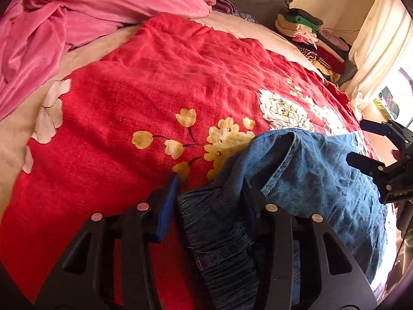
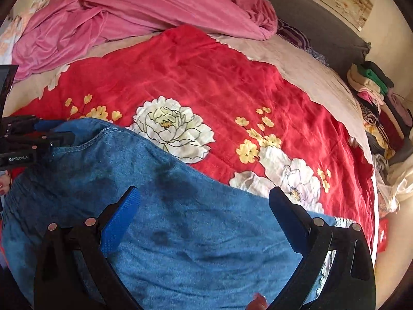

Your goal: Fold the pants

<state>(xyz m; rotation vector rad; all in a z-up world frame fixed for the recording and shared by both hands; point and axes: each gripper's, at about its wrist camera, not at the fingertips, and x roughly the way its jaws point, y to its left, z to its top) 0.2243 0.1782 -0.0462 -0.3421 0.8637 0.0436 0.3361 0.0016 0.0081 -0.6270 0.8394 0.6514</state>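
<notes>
Blue denim pants [image 2: 180,227] lie on a red flowered bed cover [image 2: 206,82] at the near edge. In the left wrist view the pants [image 1: 309,170] are bunched, with the dark elastic waistband [image 1: 219,232] lying between my left gripper's [image 1: 209,191] fingers, which stand apart around it. My left gripper also shows at the left edge of the right wrist view [image 2: 49,131], at the pants' hem. My right gripper [image 2: 204,201] is open and empty, just above the flat denim. It shows at the right edge of the left wrist view [image 1: 356,142].
A pink blanket [image 2: 144,7] is heaped at the bed's far side. A stack of folded clothes [image 2: 374,95] sits at the right beside a grey headboard [image 2: 322,33]. A white curtain [image 1: 379,44] hangs at the far right.
</notes>
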